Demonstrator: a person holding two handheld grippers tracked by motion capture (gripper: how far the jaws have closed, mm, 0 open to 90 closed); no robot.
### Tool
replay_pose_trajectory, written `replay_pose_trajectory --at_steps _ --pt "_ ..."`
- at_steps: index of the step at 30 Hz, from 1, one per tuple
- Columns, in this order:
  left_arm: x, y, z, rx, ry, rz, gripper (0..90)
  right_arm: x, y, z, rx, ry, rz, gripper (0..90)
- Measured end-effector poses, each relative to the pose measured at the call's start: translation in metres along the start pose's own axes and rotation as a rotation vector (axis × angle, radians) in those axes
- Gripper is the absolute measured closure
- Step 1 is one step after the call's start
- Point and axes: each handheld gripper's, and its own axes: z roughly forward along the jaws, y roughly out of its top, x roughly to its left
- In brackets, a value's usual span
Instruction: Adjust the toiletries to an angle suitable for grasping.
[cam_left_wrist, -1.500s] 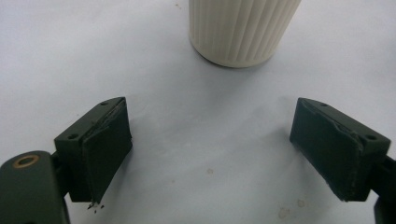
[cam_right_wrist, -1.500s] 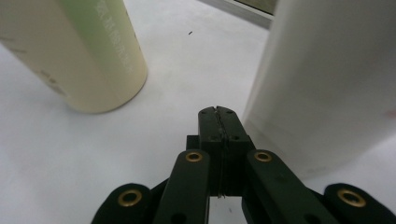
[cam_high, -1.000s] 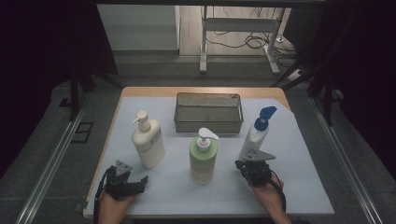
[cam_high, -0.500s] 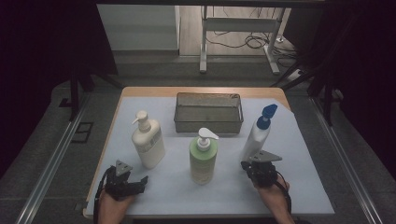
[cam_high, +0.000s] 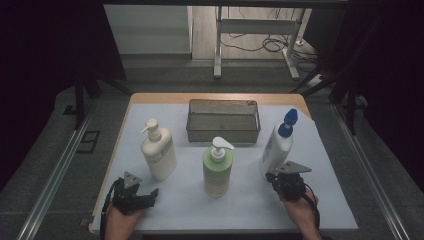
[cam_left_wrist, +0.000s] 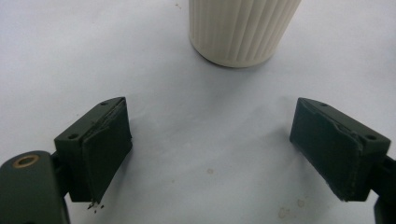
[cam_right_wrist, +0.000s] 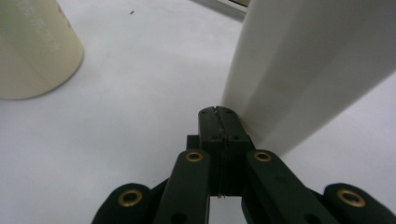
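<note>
Progress: nothing binned, wire basket (cam_high: 223, 120) empty | right gripper (cam_right_wrist: 218, 112) jaws pressed together, empty, tip at the blue-capped white bottle (cam_high: 278, 145) base, possibly touching | left gripper (cam_left_wrist: 210, 149) jaws wide, short of cream pump bottle (cam_high: 158, 151) | I have every grasp left.

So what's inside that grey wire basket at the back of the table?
The grey wire mesh basket looks empty; its bare mesh floor shows through. The strip just behind its near wall is hidden in the high view, so something small and flat there can't be ruled out.
</note>
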Motion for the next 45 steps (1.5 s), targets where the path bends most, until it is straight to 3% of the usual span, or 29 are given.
replay_pose_trajectory --at_steps 24,36,45 --pt "0.0 0.0 0.0 0.001 0.0 0.003 12.2 -0.042 -0.012 -0.006 0.0 -0.062 0.074 87.7" --pt "0.0 0.0 0.0 0.0 0.001 0.002 12.2 -0.038 -0.012 -0.011 -0.017 -0.012 0.077 78.6" --pt "0.0 0.0 0.0 -0.001 0.0 -0.001 12.2 -0.039 -0.014 -0.025 -0.029 0.007 0.093 63.8"
